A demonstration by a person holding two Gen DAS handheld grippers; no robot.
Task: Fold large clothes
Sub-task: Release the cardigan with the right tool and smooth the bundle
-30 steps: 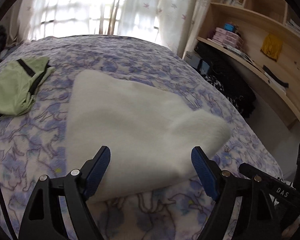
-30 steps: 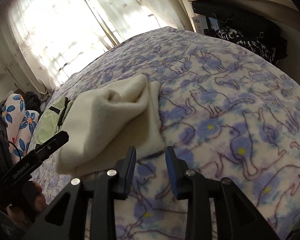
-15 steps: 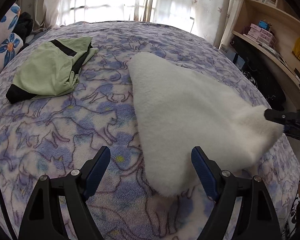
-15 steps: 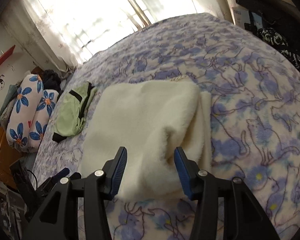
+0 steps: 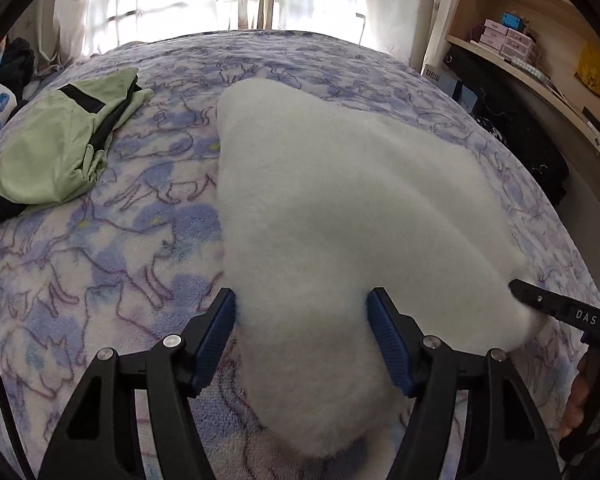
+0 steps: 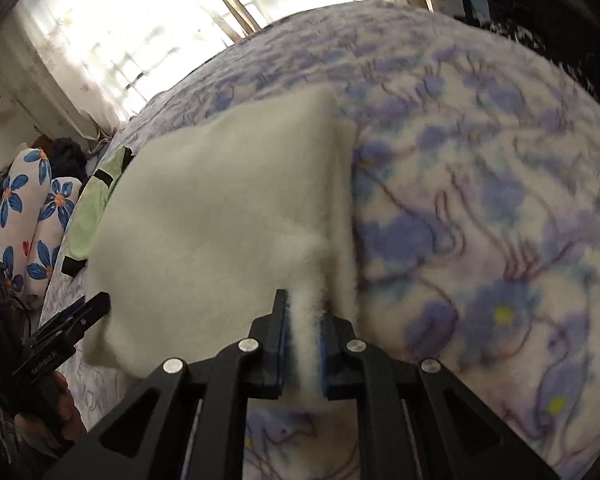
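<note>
your right gripper (image 6: 303, 344) has just been closing and now pinches only a thin tuft of the white fleece garment's (image 5: 340, 208) near corner, while your left gripper (image 5: 302, 340), jaws just narrowing, straddles the near edge unclamped, so lifting now could slip the tuft free and spoil the fold on the bed (image 5: 100, 272).

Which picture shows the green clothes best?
The left wrist view: the green clothes lie in full sight on the bed, with their black trim showing. In the right wrist view only a strip peeks out behind the white fleece.

Bedspread (image 6: 480, 220) motion-blurred; green garment (image 6: 96, 200) mostly hidden
</note>
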